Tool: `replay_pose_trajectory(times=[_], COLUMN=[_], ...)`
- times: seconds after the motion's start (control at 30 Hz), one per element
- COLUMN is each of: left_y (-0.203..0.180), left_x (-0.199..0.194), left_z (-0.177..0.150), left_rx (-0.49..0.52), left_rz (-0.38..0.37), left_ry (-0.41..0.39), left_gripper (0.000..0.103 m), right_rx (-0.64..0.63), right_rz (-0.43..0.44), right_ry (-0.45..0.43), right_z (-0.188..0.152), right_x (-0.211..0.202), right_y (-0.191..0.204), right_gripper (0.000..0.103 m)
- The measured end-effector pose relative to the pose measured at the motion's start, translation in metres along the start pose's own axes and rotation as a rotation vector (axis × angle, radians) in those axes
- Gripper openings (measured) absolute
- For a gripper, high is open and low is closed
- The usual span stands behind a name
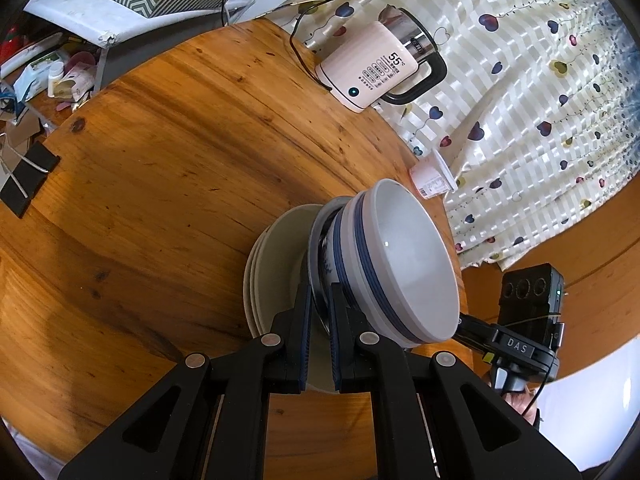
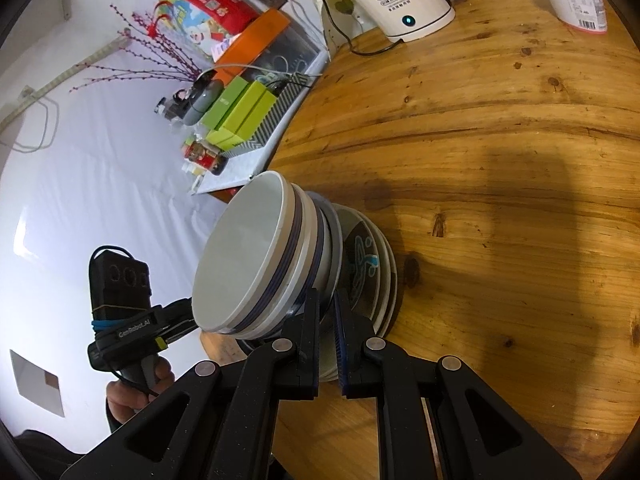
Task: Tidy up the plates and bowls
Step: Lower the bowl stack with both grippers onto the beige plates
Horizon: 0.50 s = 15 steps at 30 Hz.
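Near the edge of the round wooden table (image 1: 168, 128), nested white bowls with blue bands (image 1: 400, 260) sit on a stack of pale plates (image 1: 276, 248). Black finger frames cover the stack's near side in both views, so the number of plates cannot be told. A darker rim between bowls and plates is hard to make out; the right wrist view shows a blue pattern on the top plate (image 2: 366, 264).

The left gripper (image 1: 319, 320) reaches in from one side, its fingers narrowly parted around the rim under the bowls; whether the pads touch it I cannot tell. The right gripper (image 2: 329, 316) approaches from the opposite side and straddles a plate edge equally closely; its contact is unclear too. A white electric kettle reading 55 (image 1: 376, 68) stands farther back.
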<state>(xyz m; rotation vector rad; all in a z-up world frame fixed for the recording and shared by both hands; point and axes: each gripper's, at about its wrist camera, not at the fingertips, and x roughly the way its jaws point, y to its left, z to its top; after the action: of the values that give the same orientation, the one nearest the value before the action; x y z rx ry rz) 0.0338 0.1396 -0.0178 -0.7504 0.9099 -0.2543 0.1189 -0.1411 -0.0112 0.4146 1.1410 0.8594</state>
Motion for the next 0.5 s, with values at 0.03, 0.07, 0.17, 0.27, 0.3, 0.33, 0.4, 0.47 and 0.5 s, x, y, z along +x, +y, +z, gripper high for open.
replay_pose_trajectory(times=[0.03, 0.07, 0.17, 0.27, 0.3, 0.33, 0.4, 0.47, 0.5], left_y=[0.0, 0.0003, 0.0013, 0.0008, 0.0007, 0.0007, 0.0003, 0.0008, 0.0008], left_x=[0.0, -0.0005, -0.0024, -0.0039, -0.0043, -0.0046, -0.005, -0.0051, -0.0051], left_z=[0.0001, -0.0001, -0.0011, -0.0018, -0.002, -0.0022, -0.0025, -0.0027, -0.0028], left_rx=[-0.001, -0.003, -0.006, -0.007, -0.007, -0.007, -0.007, -0.008, -0.01], left_rz=[-0.001, -0.002, -0.001, 0.003, 0.006, 0.008, 0.013, 0.014, 0.013], left_ry=[0.0, 0.001, 0.0, -0.001, -0.001, -0.002, -0.005, -0.006, -0.006], left_gripper=[0.007, 0.007, 0.007, 0.007, 0.007, 0.007, 0.007, 0.007, 0.007], right_rx=[-0.001, -0.002, -0.001, 0.0, -0.001, -0.002, -0.005, -0.007, -0.007], right_rz=[-0.001, -0.003, -0.004, -0.003, -0.004, -0.004, -0.006, -0.006, -0.006], right_ry=[0.0, 0.0, 0.002, 0.003, 0.002, 0.003, 0.004, 0.006, 0.006], right_z=[0.0002, 0.0001, 0.0006, 0.0009, 0.0009, 0.0009, 0.0012, 0.0012, 0.0016], right_x=[0.0, 0.0, 0.0006, 0.0012, 0.0011, 0.0012, 0.0026, 0.0032, 0.0039], right_y=[0.0001, 0.0, -0.0002, -0.0005, -0.0004, -0.0004, 0.0003, 0.0009, 0.0011], right_gripper=[0.009, 0.009, 0.009, 0.009, 0.009, 0.009, 0.009, 0.009, 0.009])
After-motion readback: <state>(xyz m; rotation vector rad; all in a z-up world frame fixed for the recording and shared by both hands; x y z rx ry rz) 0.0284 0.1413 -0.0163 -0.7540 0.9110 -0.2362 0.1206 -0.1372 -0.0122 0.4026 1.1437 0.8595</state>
